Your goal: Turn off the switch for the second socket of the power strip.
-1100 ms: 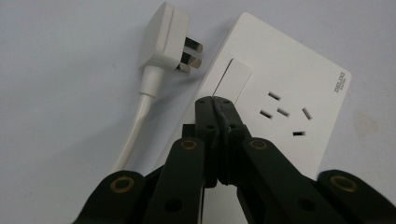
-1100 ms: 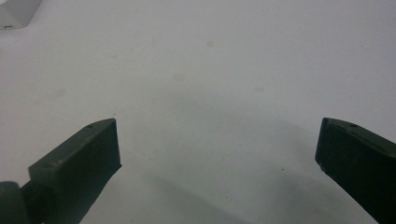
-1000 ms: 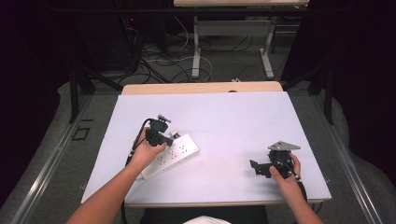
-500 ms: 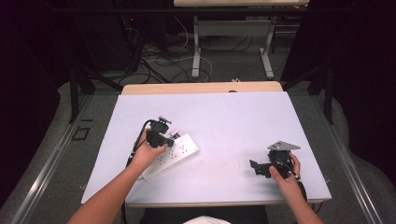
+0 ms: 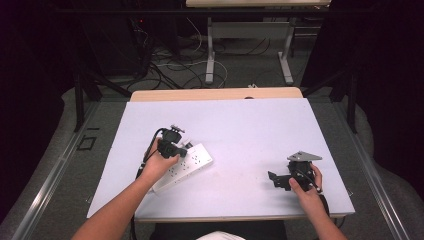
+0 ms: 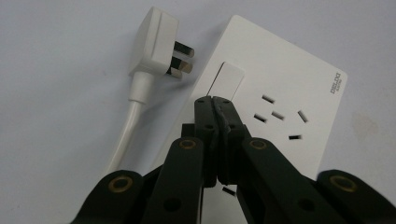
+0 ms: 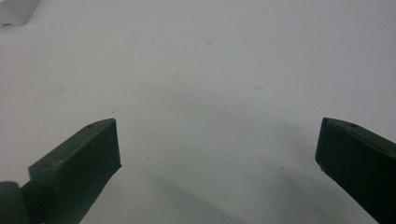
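Observation:
A white power strip (image 5: 189,165) lies at an angle on the left half of the table. In the left gripper view its rocker switch (image 6: 226,80) and a socket (image 6: 280,116) show, with a white plug (image 6: 156,43) and its cord lying loose beside the strip's end. My left gripper (image 6: 215,100) is shut with nothing between its tips, which sit right at the switch. In the high view that left gripper (image 5: 172,142) is over the strip's far end. My right gripper (image 5: 275,180) rests open near the table's front right, with bare table between its fingers (image 7: 79,154).
The white table (image 5: 240,130) is bare between the two hands. Behind its far wooden edge (image 5: 215,94) stand desk legs and tangled cables on the floor. A corner of the strip (image 7: 14,11) shows at the right gripper view's upper left.

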`<control>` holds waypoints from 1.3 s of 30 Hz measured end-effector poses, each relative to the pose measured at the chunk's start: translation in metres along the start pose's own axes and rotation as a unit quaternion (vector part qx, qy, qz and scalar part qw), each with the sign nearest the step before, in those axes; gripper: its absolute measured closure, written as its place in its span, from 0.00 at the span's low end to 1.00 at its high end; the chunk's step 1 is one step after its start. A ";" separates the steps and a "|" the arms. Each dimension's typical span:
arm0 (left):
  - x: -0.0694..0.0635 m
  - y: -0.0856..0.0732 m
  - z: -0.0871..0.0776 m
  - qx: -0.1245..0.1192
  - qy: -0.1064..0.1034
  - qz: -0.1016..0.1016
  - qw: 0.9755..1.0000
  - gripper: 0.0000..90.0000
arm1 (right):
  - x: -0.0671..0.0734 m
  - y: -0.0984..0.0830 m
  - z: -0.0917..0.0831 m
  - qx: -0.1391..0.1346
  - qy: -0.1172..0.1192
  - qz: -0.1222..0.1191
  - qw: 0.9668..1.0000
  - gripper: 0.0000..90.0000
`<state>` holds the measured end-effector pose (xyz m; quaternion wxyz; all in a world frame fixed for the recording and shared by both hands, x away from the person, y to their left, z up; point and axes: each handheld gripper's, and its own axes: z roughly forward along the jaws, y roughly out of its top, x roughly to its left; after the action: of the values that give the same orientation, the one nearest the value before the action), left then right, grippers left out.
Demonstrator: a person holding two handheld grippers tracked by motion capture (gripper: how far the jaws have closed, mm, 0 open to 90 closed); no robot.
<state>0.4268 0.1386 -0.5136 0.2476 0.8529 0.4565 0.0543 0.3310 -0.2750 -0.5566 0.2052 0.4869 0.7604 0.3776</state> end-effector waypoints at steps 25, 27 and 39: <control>-0.001 0.002 -0.006 -0.057 -0.002 0.015 0.998 0.76 | 0.000 0.000 0.000 0.000 -0.001 0.001 1.000 0.00; -0.001 0.003 -0.007 -0.061 0.002 0.021 0.998 0.72 | 0.000 0.000 0.000 0.002 0.000 0.002 1.000 0.00; -0.001 0.005 -0.014 -0.089 0.007 0.018 0.996 0.52 | 0.000 -0.001 0.001 0.002 0.001 0.001 1.000 0.00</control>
<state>0.4255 0.1412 -0.4989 0.3181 0.8353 0.4359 0.1051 0.3310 -0.2747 -0.5574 0.2031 0.4875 0.7612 0.3764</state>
